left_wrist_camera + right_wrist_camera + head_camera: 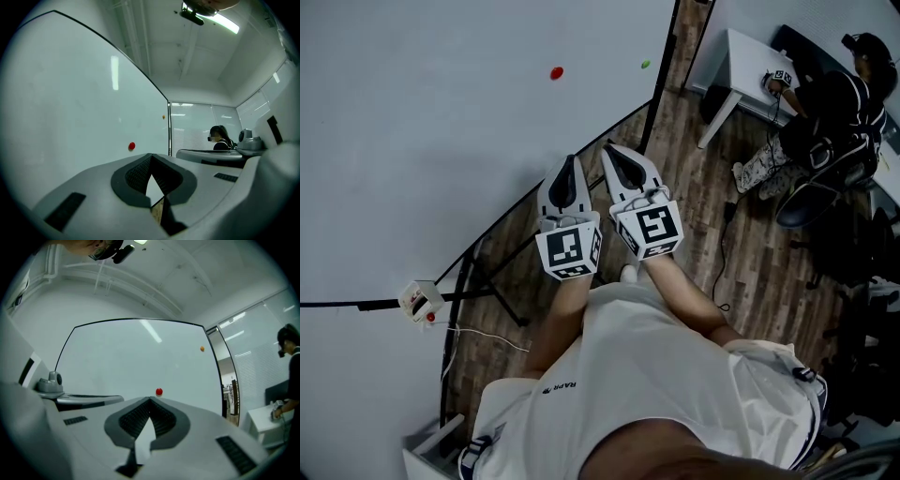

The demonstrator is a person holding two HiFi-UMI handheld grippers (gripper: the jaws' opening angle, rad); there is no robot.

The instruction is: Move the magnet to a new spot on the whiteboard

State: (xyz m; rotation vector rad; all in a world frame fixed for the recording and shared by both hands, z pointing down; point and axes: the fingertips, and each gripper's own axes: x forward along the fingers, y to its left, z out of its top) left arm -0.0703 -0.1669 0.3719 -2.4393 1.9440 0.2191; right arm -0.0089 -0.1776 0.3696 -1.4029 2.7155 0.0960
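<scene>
The left hand-held gripper (570, 161) and right hand-held gripper (609, 148) are both closed on nothing, well short of the red magnet (556, 72) on the whiteboard (441, 122); arriving with jaws unopened would likely shove it sideways or knock it off.

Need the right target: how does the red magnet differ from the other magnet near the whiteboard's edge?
The red magnet looks larger; the edge magnet is a smaller dot. The red magnet sits on open board; the edge magnet is close to the dark frame. The red magnet is red in every view; the edge magnet reads greenish or orange. Both are round and stuck on the whiteboard.
</scene>
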